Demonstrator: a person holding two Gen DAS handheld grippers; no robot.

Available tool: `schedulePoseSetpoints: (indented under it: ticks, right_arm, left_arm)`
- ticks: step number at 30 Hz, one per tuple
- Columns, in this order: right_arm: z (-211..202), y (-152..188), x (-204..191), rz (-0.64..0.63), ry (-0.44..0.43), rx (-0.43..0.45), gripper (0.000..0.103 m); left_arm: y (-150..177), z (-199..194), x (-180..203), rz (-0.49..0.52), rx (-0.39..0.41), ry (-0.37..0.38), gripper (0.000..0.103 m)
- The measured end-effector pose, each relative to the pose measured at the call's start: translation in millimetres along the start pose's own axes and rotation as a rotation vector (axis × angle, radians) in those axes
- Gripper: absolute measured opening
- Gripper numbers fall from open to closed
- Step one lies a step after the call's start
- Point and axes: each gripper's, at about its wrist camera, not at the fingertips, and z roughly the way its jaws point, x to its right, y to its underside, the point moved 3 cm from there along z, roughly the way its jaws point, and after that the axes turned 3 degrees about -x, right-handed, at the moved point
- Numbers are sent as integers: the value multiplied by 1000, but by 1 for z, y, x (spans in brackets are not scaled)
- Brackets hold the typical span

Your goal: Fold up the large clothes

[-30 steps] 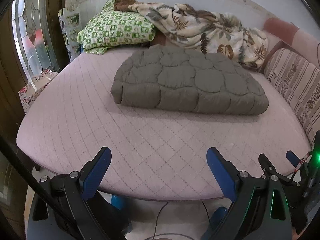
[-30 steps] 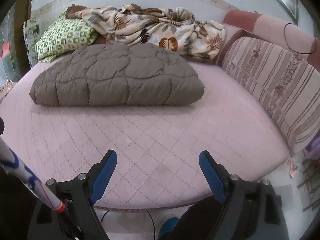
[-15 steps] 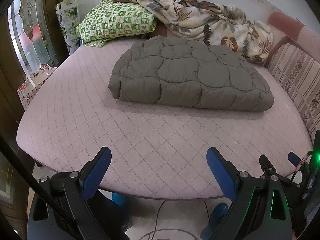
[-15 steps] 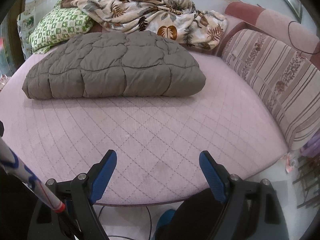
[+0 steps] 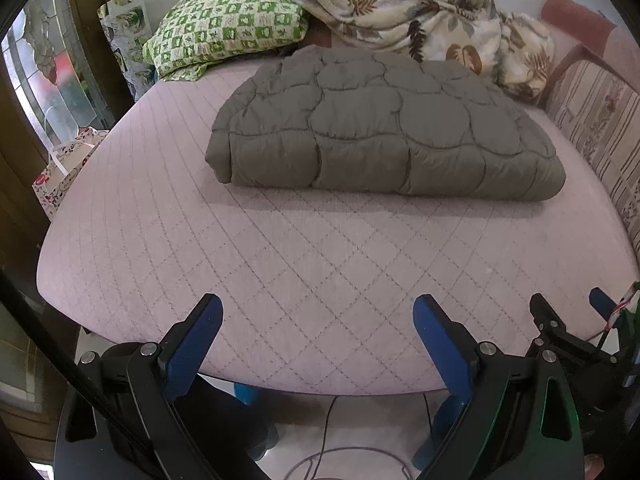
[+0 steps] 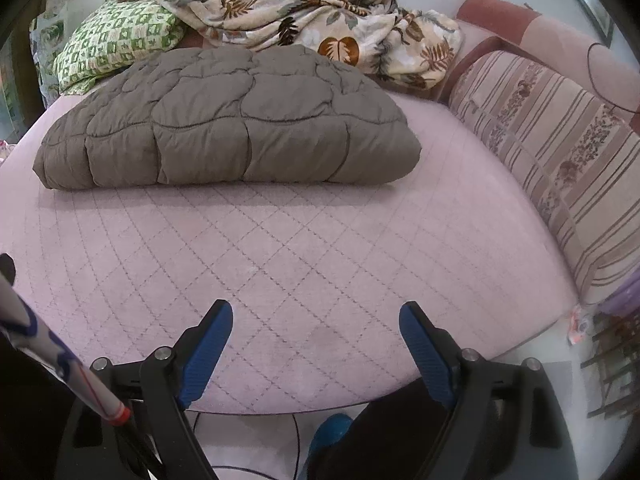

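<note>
A grey-brown quilted padded garment (image 5: 384, 124) lies folded into a thick rectangle on the far half of the pink quilted bed (image 5: 280, 264). It also shows in the right wrist view (image 6: 228, 124). My left gripper (image 5: 318, 310) is open and empty over the bed's near edge, well short of the garment. My right gripper (image 6: 316, 314) is open and empty, also over the near edge, apart from the garment.
A green checked pillow (image 5: 224, 28) and a leaf-print blanket (image 5: 420, 16) lie at the head of the bed. A striped sofa cushion (image 6: 560, 160) lines the right side. A floral gift bag (image 5: 64, 168) stands at the left. Cables lie on the floor below.
Both grippers have moved forward and slightly up over the bed edge, so the folded garment appears nearer and lower. Jaws stayed open. The garment has not moved.
</note>
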Motion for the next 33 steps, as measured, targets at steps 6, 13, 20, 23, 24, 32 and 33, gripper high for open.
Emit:
schedulePoseSetpoints:
  ticks: [6, 13, 20, 23, 24, 32, 33]
  right_arm:
    - [8, -1, 0, -2, -14, -12, 89]
    - [15, 0, -1, 1, -23, -32, 89]
    - [19, 0, -6, -10, -32, -44, 89]
    - [20, 1, -7, -13, -33, -47, 89]
    - [20, 1, -8, -15, -33, -47, 89]
    - [20, 1, -10, -18, -35, -50, 89]
    - [19, 1, -11, -18, -36, -49, 89]
  left_arm:
    - [2, 15, 6, 8, -53, 8, 95]
    - [6, 28, 13, 16, -94, 19, 95]
    - [8, 31, 14, 28, -101, 20, 95]
    - [8, 32, 14, 28, -100, 16, 95]
    - [8, 32, 14, 28, -100, 14, 95]
    - [10, 35, 13, 19, -105, 9, 95]
    - [10, 36, 13, 19, -106, 9, 95]
